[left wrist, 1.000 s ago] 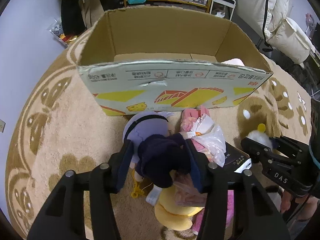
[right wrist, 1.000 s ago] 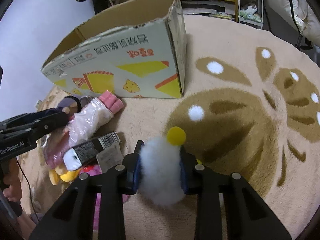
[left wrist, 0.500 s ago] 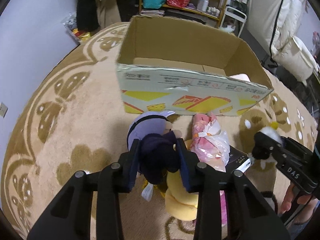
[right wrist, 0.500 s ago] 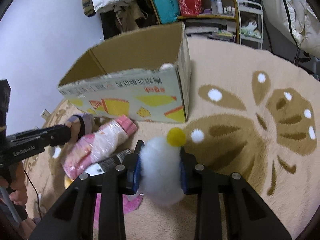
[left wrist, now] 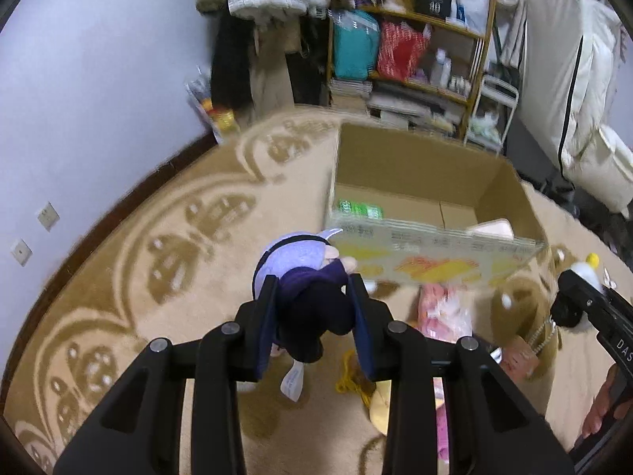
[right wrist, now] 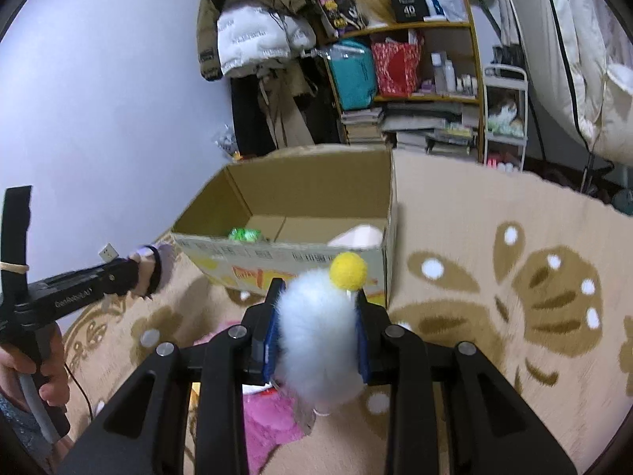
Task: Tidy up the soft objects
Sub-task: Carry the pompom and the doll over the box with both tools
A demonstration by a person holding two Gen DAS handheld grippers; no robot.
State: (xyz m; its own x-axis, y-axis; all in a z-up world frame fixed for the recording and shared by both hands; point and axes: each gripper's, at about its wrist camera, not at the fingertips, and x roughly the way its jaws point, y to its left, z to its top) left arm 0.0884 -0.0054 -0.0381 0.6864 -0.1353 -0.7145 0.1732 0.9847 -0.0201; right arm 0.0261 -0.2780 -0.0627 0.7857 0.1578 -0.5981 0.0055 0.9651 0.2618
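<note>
Two claws carry soft toys toward an open cardboard box (right wrist: 316,213) on a patterned rug (right wrist: 514,297). The left claw (left wrist: 312,316) pinches a purple-and-navy plush doll (left wrist: 312,301) around its dark middle; the doll's lilac head pokes out ahead of the fingertips, and a cloth tag dangles beneath them. The right claw (right wrist: 316,328) pinches a white fluffy pompom toy (right wrist: 316,336), whose yellow ball (right wrist: 348,271) rides just above and ahead of the right-hand finger.

Both toys look light and very yielding; the fur bulges past the pads, suggesting the grip sinks in rather than bites. Squeezing across the fullest part of each body seems the safest hold, since loose ends such as the tag or the ball would likely slip or stretch. Neither looks fragile, so a drop into the box should do no harm.

The box lies ahead of both claws, its near wall between them and the interior. Only a green packet (right wrist: 245,234) and a pale rounded item (right wrist: 360,235) peek over that wall; the rest of the floor inside is hidden. Below and behind the claws, a pink toy (right wrist: 269,423) and a yellow plush (left wrist: 379,407) are largely masked by the claw arms. Motion blur smears the box print, leaving its lettering unreadable.
</note>
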